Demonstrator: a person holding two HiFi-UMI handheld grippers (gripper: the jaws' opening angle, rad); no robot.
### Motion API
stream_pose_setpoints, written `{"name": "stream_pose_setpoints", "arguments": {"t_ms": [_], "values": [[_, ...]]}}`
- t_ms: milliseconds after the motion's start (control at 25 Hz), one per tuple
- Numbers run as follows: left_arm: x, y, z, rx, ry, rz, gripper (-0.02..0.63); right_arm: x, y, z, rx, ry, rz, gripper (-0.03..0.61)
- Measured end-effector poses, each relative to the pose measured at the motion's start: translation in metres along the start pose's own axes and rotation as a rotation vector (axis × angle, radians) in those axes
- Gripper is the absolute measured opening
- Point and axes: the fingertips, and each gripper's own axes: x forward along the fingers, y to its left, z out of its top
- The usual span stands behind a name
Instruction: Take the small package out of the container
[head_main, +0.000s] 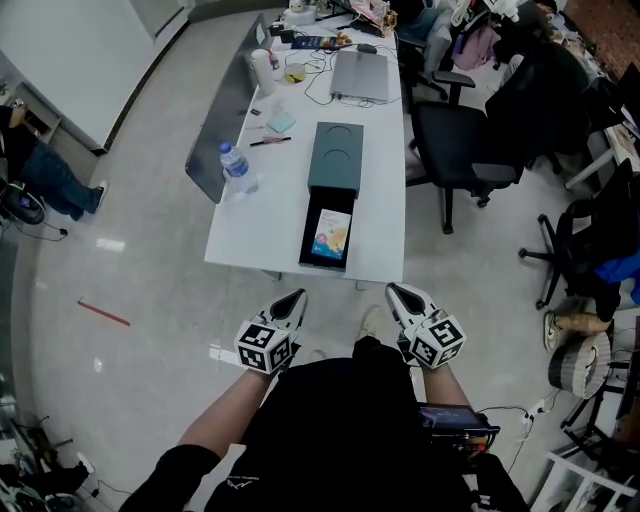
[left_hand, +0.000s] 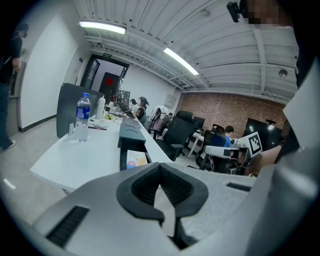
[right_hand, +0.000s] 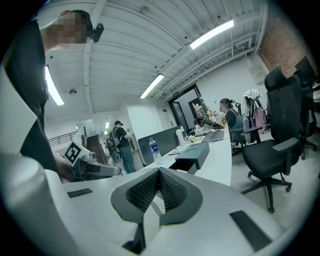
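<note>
A dark green container (head_main: 335, 160) lies on the white table (head_main: 255, 235), its drawer pulled out toward me. In the drawer lies the small colourful package (head_main: 331, 235). Both grippers hang near my body, short of the table's near edge, and nothing is between their jaws. My left gripper (head_main: 293, 300) is shut, and so is my right gripper (head_main: 397, 292). In the left gripper view the package (left_hand: 136, 159) and container (left_hand: 131, 131) show beyond the shut left gripper (left_hand: 160, 166). The right gripper view has the container (right_hand: 194, 151) far ahead of the shut right gripper (right_hand: 159, 171).
A water bottle (head_main: 236, 168) stands left of the container, with a laptop (head_main: 360, 75), cups and cables further back. A grey partition (head_main: 222, 110) lines the table's left edge. A black office chair (head_main: 470, 150) stands to the right. A person (head_main: 40, 170) stands far left.
</note>
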Motion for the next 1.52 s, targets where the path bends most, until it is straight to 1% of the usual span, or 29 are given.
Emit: {"name": "stream_pose_setpoints", "arguments": {"t_ms": [240,440,720,880,1040,1240,1400,1520], "values": [[0.032,-0.002,0.016,0.000,0.016,0.034,0.008,0.011,-0.036,0.012,0.011,0.019,0.036,0.025],[0.058,-0.003,0.024,0.006,0.058,0.074,0.008,0.024,-0.062,0.020,0.018,0.034,0.089,0.026],[0.088,-0.001,0.022,-0.029,0.119,0.129,0.009,0.042,-0.086,0.025,0.021,0.064,0.197,0.025],[0.099,-0.001,0.024,-0.027,0.133,0.175,0.009,0.047,-0.098,0.030,0.017,0.077,0.259,0.025],[0.106,0.000,0.027,-0.020,0.156,0.210,0.009,0.052,-0.113,0.036,0.022,0.076,0.275,0.025],[0.106,0.005,0.019,-0.014,0.224,0.244,0.009,0.059,-0.117,0.033,0.049,0.082,0.283,0.026],[0.113,0.014,0.014,0.003,0.297,0.250,0.009,0.067,-0.114,0.028,0.066,0.091,0.289,0.026],[0.121,0.019,0.013,0.003,0.329,0.237,0.009,0.072,-0.112,0.025,0.068,0.098,0.287,0.026]]}}
